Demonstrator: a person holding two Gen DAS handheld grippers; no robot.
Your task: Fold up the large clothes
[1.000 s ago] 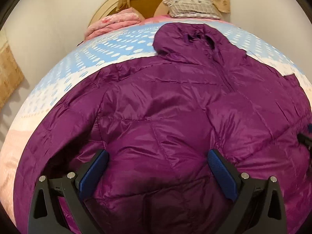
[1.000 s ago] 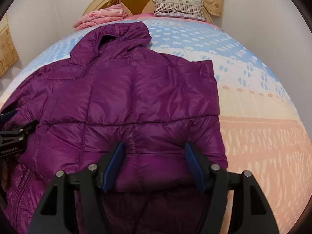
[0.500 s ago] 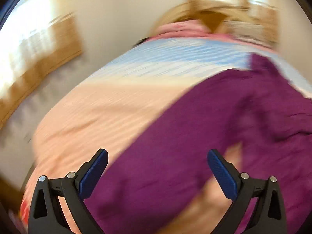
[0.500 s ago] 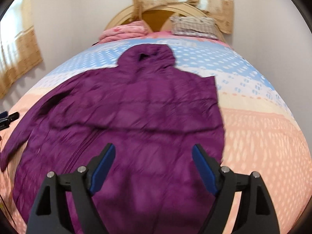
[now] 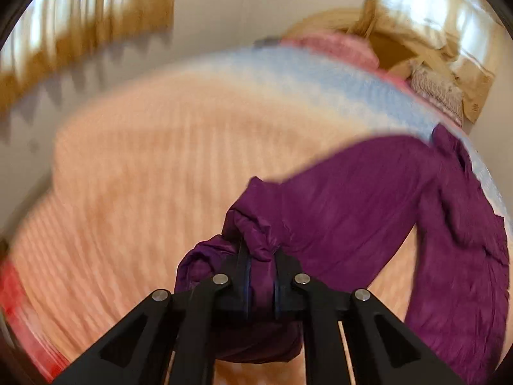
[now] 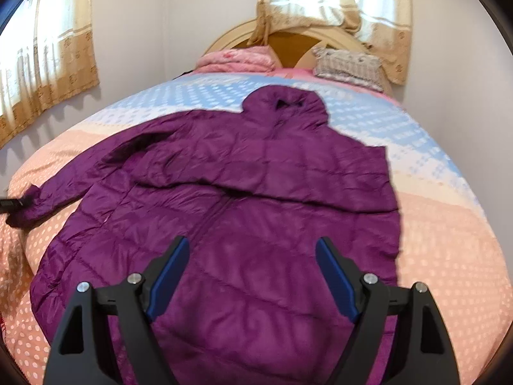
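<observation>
- Purple jacket (image 5: pixel 368 199) cuff sits clamped between my left gripper (image 5: pixel 259 276) fingers, sleeve stretched over the peach bedspread (image 5: pixel 144 160).
- Purple jacket (image 6: pixel 240 192) lies flat on the bed; my right gripper (image 6: pixel 251 276) hangs above its hem, fingers wide apart.

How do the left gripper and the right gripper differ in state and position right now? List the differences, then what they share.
The left gripper is shut on the purple jacket's sleeve cuff; the right gripper is open and holds nothing. The left is at the jacket's outstretched sleeve; the right is over the jacket's lower body. Both have black frames with blue pads.
</observation>
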